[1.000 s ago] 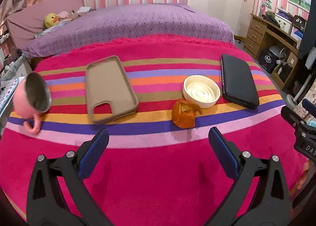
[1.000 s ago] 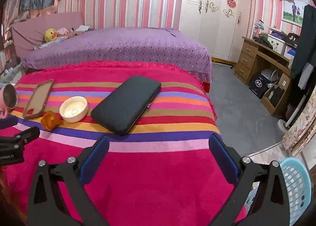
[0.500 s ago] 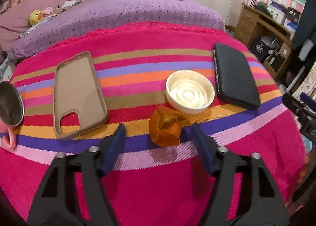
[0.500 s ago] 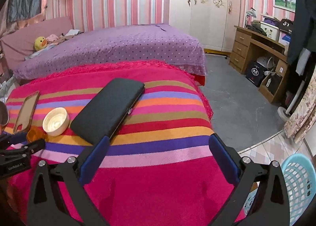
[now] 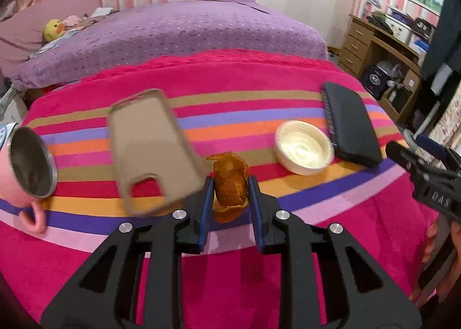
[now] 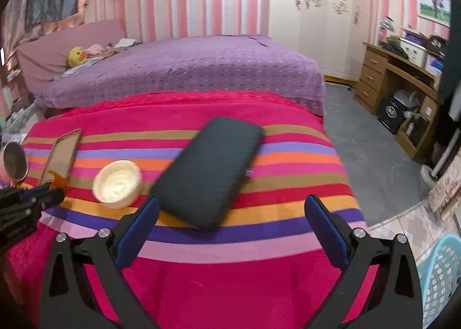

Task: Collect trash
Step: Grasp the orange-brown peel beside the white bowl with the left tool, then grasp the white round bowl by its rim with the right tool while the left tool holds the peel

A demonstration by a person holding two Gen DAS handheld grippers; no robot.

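Left claw (image 5: 230, 199), just closing, clamped on upright orange peel (image 5: 230, 182), long axis vertical; right claw (image 6: 230, 231) apart, empty.

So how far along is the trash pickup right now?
Nothing looks binned yet. In hand: the left tool has just been closing around the crumpled orange peel on the striped pink blanket. Left: carry it to the light blue plastic basket.

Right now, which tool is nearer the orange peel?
Left. The left tool has just been closing, its pads against the orange peel. The right tool stands open off to the side, by the black case.
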